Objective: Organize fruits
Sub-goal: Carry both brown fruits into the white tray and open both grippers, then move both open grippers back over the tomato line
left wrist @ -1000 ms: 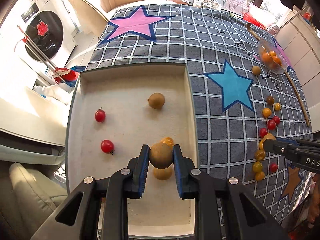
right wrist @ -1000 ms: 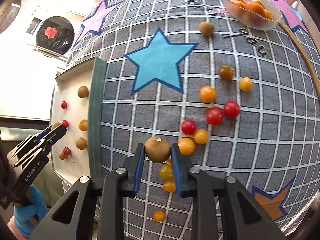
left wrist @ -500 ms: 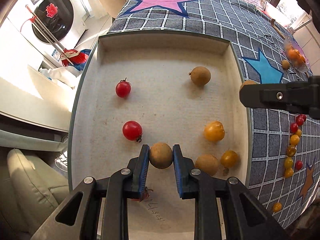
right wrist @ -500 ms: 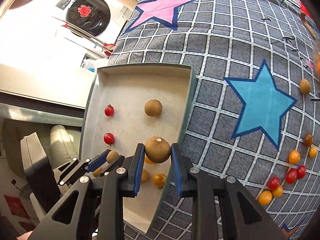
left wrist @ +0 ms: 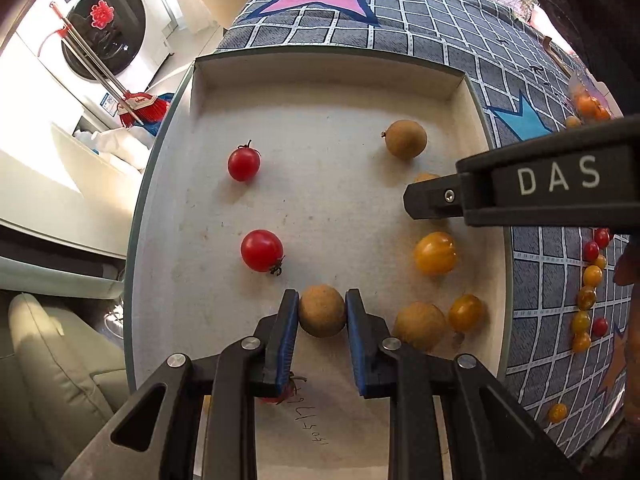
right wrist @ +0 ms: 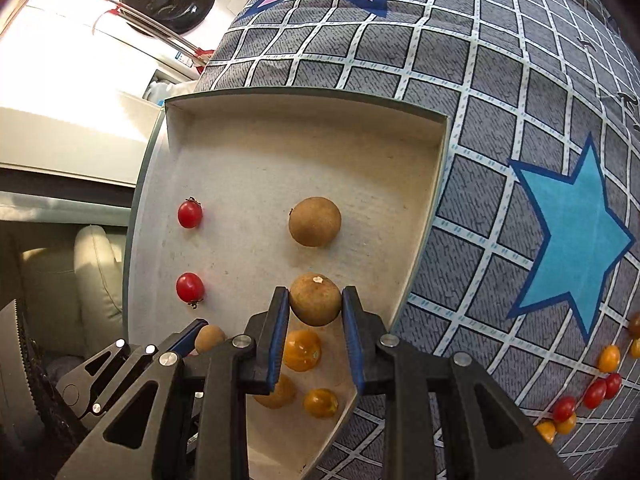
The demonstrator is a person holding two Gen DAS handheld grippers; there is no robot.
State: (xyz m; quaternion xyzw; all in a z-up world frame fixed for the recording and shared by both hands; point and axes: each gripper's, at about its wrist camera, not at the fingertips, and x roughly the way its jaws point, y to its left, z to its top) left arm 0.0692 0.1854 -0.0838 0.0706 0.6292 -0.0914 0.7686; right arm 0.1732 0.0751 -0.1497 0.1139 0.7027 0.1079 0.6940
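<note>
A shallow white tray [left wrist: 320,80] [right wrist: 304,108] lies on the star-patterned cloth. My left gripper [left wrist: 322,312] is shut on a brown longan [left wrist: 322,316] low over the tray's near part. My right gripper [right wrist: 315,300] is shut on another brown longan [right wrist: 315,298] above the tray's right side; its black finger [left wrist: 500,192] reaches in from the right in the left wrist view. In the tray lie two red cherry tomatoes [left wrist: 244,164] [left wrist: 262,250], a longan [left wrist: 405,139], another longan [left wrist: 420,326] and two yellow tomatoes [left wrist: 435,252] [left wrist: 466,312]. A third red tomato is partly hidden under my left finger.
Several red and yellow cherry tomatoes [left wrist: 590,280] [right wrist: 580,400] lie loose on the cloth right of the tray. A clear bowl of orange fruit [left wrist: 588,106] stands at the far right. A washing machine [left wrist: 104,36], a broom [left wrist: 140,104] and a beige seat [left wrist: 60,360] are beyond the table's left edge.
My left gripper sank toward the tray floor with its longan. My right gripper carried its longan leftward from the loose fruit on the cloth to over the tray's right side.
</note>
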